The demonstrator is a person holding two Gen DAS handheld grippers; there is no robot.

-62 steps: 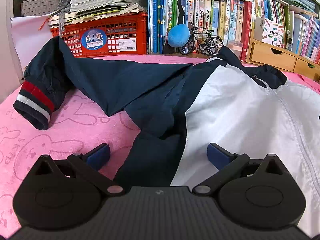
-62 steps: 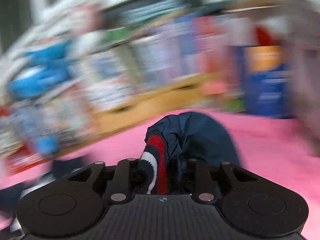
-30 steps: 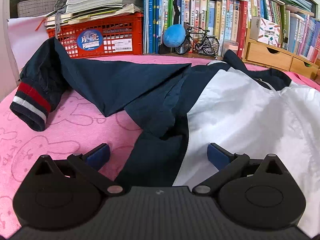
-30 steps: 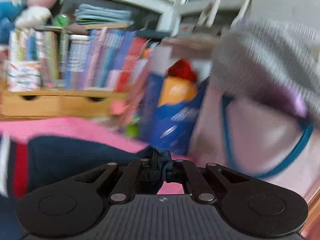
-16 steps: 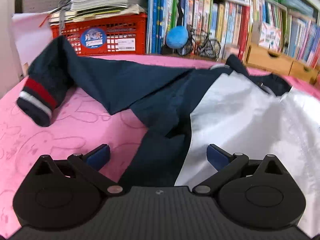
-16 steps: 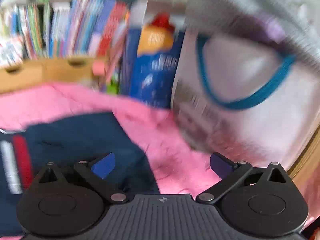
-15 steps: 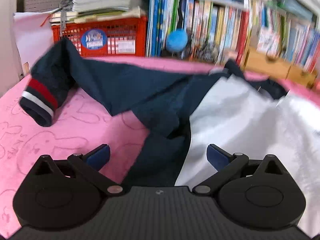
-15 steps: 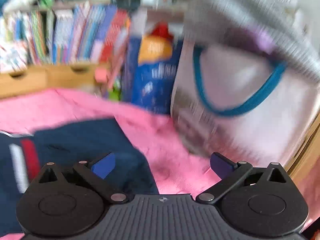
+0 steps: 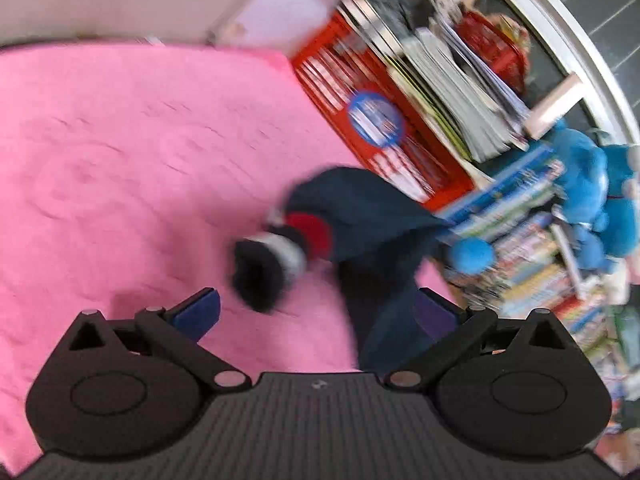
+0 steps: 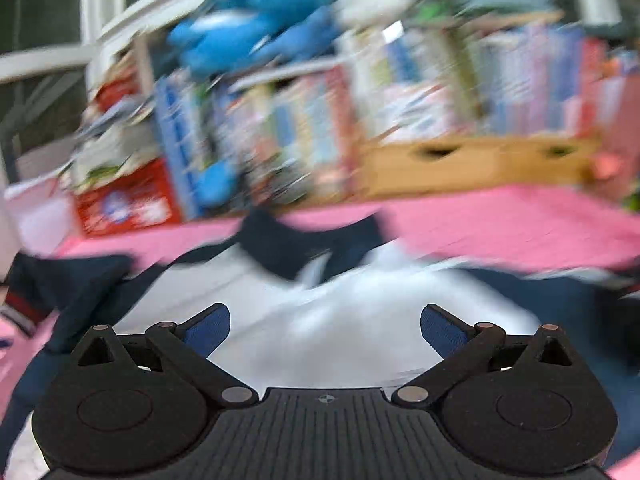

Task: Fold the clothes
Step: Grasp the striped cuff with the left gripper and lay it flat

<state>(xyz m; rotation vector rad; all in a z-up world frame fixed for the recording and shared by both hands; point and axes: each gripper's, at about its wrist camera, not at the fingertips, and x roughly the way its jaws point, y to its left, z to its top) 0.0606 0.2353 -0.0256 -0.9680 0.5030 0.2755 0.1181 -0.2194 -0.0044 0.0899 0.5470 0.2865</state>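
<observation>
1. Here the left claw [image 9: 316, 310] stands wide open with nothing between its blue pads [image 9: 198, 312]; the jacket [image 9: 372, 220] sleeve lies just ahead, its striped cuff [image 9: 276, 256] a little past the left pad, and dark cloth runs down beside the right pad.
2. The right claw [image 10: 325, 326] also gapes, empty, low over the jacket's [image 10: 348, 320] white panel, with the dark collar [image 10: 296, 248] farther ahead. I cannot tell whether it touches the cloth.
3. One jacket shows, navy and white. One cuff shows in the left view; the right view catches a cuff at its left edge, and a red-striped edge at the far right is too blurred to tell.
4. Both views are smeared, the left one tilted.
5. The jacket lies on a pink cover [image 9: 120, 140] over the bench.
6. Behind stand one red crate [image 9: 360, 120] stacked with papers, rows of books [image 10: 420, 92], a blue plush [image 10: 256, 36], a blue ball [image 9: 470, 255] and wooden drawers [image 10: 480, 160].
</observation>
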